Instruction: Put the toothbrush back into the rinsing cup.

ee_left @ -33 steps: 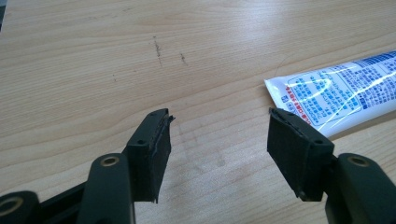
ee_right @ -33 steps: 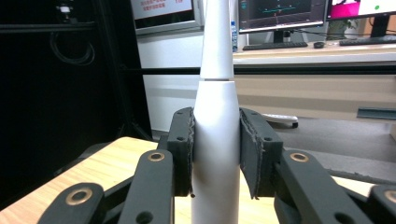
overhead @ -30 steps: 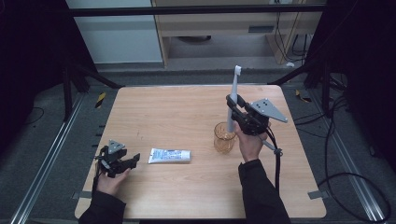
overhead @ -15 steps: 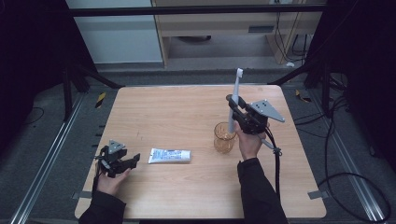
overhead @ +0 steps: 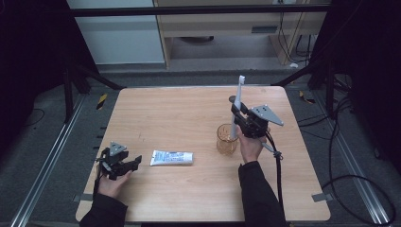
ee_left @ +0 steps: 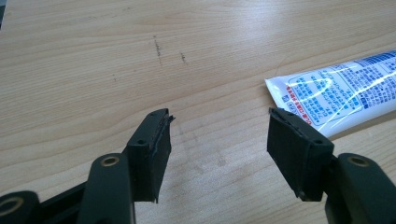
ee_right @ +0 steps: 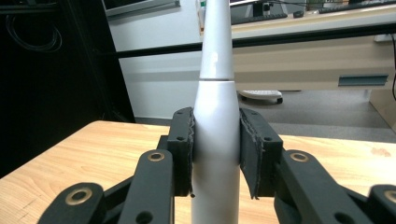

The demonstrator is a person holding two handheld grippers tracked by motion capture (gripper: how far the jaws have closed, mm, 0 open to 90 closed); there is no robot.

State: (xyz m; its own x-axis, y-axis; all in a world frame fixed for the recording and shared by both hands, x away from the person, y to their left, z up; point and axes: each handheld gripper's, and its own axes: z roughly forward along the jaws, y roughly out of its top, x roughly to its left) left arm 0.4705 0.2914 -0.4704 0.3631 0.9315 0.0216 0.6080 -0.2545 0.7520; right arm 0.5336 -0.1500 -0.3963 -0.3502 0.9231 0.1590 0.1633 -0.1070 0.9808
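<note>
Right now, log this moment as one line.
right gripper: shut on electric toothbrush, upright, base in amber cup | left gripper: open, beside toothpaste tube, not touching

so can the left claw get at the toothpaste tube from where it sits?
Probably yes. The left claw is open and empty, resting on the table, and the toothpaste tube lies flat just beside it with bare wood between.

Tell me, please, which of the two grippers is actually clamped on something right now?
The right gripper: its pads press both sides of the white toothbrush, held upright over the amber cup. The left gripper stands open beside the toothpaste tube.
</note>
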